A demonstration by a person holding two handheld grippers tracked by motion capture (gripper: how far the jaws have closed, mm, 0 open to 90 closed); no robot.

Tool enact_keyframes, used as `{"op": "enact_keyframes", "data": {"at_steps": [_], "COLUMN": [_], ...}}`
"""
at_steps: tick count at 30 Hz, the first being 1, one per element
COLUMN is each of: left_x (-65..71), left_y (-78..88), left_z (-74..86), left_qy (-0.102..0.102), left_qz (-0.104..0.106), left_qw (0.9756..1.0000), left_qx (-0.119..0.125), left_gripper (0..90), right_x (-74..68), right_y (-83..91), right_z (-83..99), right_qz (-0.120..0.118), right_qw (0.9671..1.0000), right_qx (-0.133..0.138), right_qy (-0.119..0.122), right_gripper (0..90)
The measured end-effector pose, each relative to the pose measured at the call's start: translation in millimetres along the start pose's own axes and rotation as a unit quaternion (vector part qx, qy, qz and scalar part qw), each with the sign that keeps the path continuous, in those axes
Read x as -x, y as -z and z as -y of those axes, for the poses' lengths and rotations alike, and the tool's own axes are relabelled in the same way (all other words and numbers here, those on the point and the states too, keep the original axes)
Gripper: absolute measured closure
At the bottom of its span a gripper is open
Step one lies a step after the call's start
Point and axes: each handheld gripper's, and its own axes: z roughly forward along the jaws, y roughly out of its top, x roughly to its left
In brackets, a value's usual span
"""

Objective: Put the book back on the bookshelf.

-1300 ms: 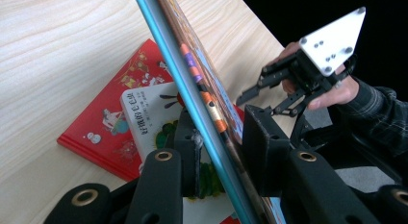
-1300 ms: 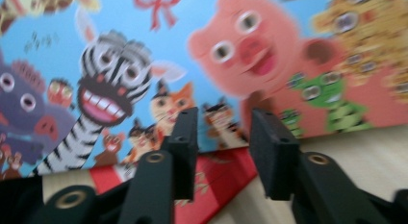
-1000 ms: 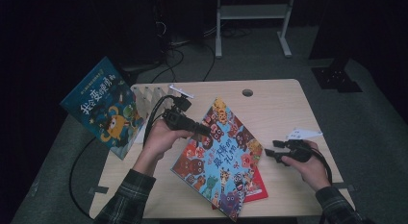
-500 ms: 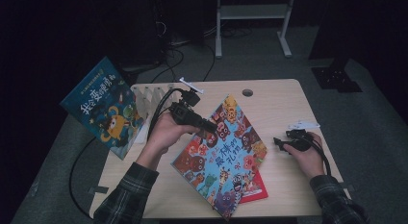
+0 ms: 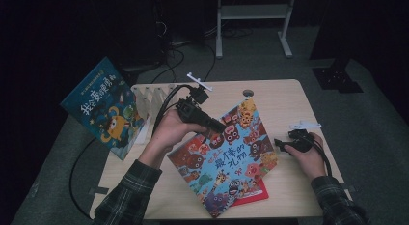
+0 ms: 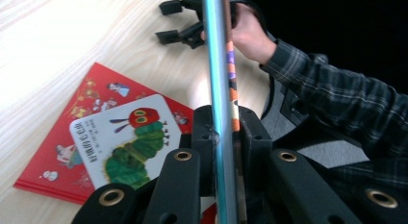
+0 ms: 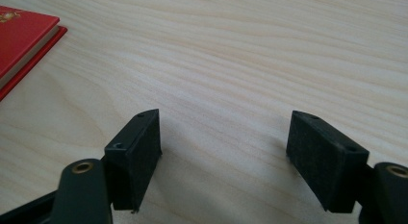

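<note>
Pale wooden surface point(image 5: 284, 109), rounded corners, dark room around it. Largest item on it: a picture book with animal faces point(image 5: 226, 157), its upper edge lifted off the surface and its lower corner down near the front edge, tilted over a red book point(image 5: 255, 193) that lies flat beneath. In the left claw view the red book point(image 6: 57, 137) carries a smaller white caterpillar book point(image 6: 125, 142) stacked on top. Off the surface's left edge, a blue book with an orange creature point(image 5: 103, 109) leans against a white slotted rack point(image 5: 149, 102) at the back left corner. Left claw point(image 5: 214, 126) grips the animal-face book at its upper left edge; in its own view the book's thin edge point(image 6: 219, 89) runs upright between the two pads, which press on it from both sides, the jaws having just been closing onto it. Right claw point(image 5: 279, 144) sits low at the right side of the surface, apart from the book's right edge, jaws pointing toward it; its own view gives the pads point(image 7: 139, 152) spread wide over bare wood, nothing between them, jaws having just been opening, the red book's corner point(image 7: 24, 31) off at upper left.
</note>
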Motion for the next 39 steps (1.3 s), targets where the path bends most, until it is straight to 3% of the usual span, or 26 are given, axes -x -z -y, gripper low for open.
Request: {"op": "enact_keyframes", "data": {"at_steps": [10,13,20,21,28,39], "left_x": [23.8,31.9,39.2,41.2,38.3,21.6], "left_y": [5.4,12.3,24.5,28.5,40.5,63.2], "left_z": [-5.0,-7.6,-11.0,-11.4,-9.0,5.2], "left_qy": [-0.039,-0.057,-0.073,-0.076,-0.075,-0.054], "left_qz": [-0.015,-0.027,-0.047,-0.059,-0.085,-0.12], "left_qw": [0.9991,0.998,0.9962,0.9953,0.9934,0.9913], "left_qx": [-0.012,-0.011,-0.01,-0.01,-0.014,-0.006], "left_gripper": [80.8,80.8,80.7,80.7,80.7,80.6], "right_x": [0.0,-0.1,-0.1,0.0,0.2,0.5], "right_y": [-0.1,0.0,0.0,0.0,-0.2,-0.5], "right_z": [0.0,0.0,0.0,0.0,-0.1,-0.4], "right_qz": [0.001,0.001,0.001,0.001,0.002,0.005], "right_qw": [1.0,1.0,1.0,1.0,1.0,1.0], "right_qx": [0.0,0.0,0.0,0.0,0.0,-0.003], "right_qy": [-0.001,-0.001,-0.001,-0.001,-0.001,-0.005], "right_gripper": [26.1,26.1,26.0,25.9,25.0,23.0]}}
